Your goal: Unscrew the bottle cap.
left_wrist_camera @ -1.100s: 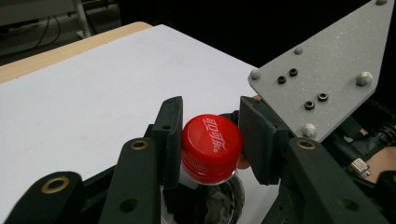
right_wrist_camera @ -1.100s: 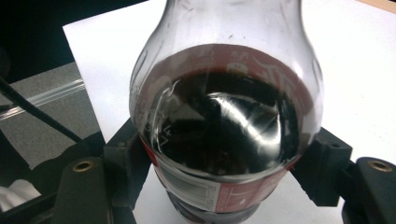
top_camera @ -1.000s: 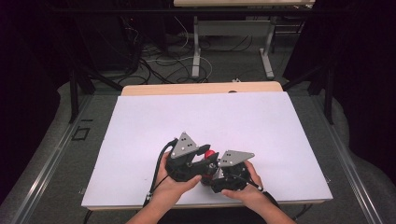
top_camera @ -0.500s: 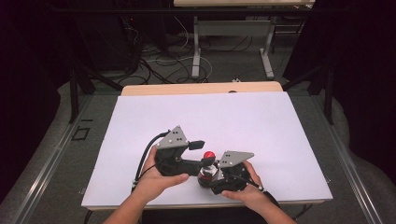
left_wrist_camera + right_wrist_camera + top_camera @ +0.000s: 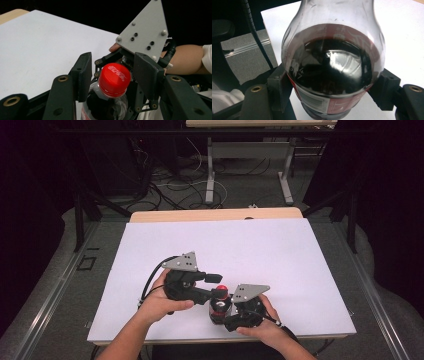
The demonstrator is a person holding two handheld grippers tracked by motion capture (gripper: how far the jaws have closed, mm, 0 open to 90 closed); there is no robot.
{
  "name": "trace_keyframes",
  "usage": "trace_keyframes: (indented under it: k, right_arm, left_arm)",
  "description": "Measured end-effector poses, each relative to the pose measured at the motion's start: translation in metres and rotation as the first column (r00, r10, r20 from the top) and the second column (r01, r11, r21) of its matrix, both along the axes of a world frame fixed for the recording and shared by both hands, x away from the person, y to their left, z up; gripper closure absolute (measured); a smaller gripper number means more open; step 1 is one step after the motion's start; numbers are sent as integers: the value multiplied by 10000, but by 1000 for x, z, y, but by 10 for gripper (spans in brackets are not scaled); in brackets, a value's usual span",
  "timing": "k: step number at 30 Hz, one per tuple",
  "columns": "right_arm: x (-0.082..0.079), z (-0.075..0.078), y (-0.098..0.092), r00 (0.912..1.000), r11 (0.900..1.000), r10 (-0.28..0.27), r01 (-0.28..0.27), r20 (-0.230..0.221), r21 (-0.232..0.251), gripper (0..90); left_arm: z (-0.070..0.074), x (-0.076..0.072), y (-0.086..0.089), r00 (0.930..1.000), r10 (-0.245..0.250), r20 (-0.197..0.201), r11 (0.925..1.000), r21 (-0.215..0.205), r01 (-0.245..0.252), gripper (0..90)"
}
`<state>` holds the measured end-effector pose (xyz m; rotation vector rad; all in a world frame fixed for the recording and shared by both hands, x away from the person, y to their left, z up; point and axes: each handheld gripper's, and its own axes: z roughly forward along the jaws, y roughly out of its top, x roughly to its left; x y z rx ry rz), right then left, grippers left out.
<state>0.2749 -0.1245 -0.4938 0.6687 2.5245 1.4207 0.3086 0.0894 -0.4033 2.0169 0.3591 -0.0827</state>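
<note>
Clear plastic bottle of dark cola (image 5: 218, 306) with a red screw cap (image 5: 114, 79): located near the front edge of the white table surface (image 5: 280, 255), between the two hands, long axis upright, cap uppermost. Whether the base rests on the surface: not determinable from these views. Right gripper (image 5: 220, 315): clamped on the bottle body, one black jaw on each side of the labelled section just below the shoulder, as seen in the right gripper view (image 5: 332, 62); serves as the fixed hold. Left gripper (image 5: 214, 286): approaching roughly level from the person's left, at cap height, jaws narrowed but not seated. Jaws just now closing, with the red cap between them. In the left gripper view, a visible gap at one pad and a thinner gap at the other; no pressure on the cap yet. Governing relation for the coming move: cap directly between the left jaws and already inside their span, bottle axis at right angles to the jaw line. Left hand nearer to the cap, right hand nearer to the body. Probable next step, as a judgement only: close the left jaws evenly on the cap rim, then turn about the upright axis while keeping the right-hand clamp steady. Risk to watch: off-centre contact, tilting the bottle within the lower grip.
</note>
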Motion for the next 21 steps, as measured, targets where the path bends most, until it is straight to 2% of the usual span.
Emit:
trace_keyframes:
  k: [1,3,4,9,16,21]
  right_arm:
    - [0,0,0,10000,10000,31,-31,7,11,289]
    - [0,1,0,9999,9999,96,-97,-129,-70,289]
    - [0,0,0,10000,10000,71,-71,-58,10,289]
    - [1,0,0,9998,9998,176,-176,-5,-37,289]
    - [-1,-1,2,9999,9999,122,-122,-52,-34,289]
    - [-1,0,1,9999,9999,103,-103,-50,-21,289]
  left_arm:
    - [-1,1,0,9998,-27,-173,10000,-28,27,518]
    - [-2,2,-1,9997,-65,-244,10000,-56,64,534]
    - [-2,2,0,9993,-190,-328,9998,-104,187,561]
    - [-4,4,-1,9980,-463,-438,9988,-176,455,592]
    - [-4,1,-3,9987,-481,-188,9988,-38,480,607]
    - [-4,-4,-2,9999,-162,34,9999,-25,162,613]
